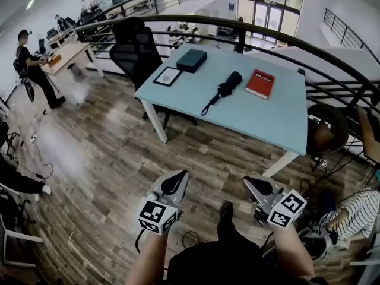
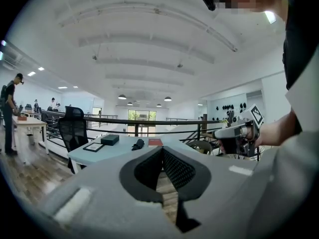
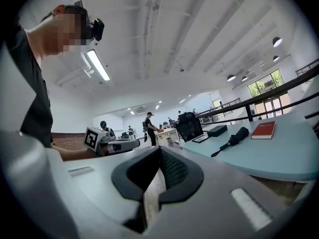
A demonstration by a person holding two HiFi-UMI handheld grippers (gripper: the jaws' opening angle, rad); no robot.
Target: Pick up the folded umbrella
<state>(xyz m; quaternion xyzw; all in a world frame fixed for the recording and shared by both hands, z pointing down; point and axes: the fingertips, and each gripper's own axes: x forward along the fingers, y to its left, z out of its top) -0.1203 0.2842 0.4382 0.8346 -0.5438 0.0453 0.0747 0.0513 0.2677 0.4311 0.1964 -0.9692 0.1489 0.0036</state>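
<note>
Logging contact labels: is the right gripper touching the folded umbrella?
Apart. The head view shows the right gripper over the floor, short of the table, while the folded umbrella lies on the table, well clear.

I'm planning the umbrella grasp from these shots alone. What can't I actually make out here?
- Umbrella, handle and strap details: too small in the head view, smaller still in both gripper views.
- Red book, cover print: too small and blurred in every view.
- Dark box, contents: hidden by its own top.
</note>
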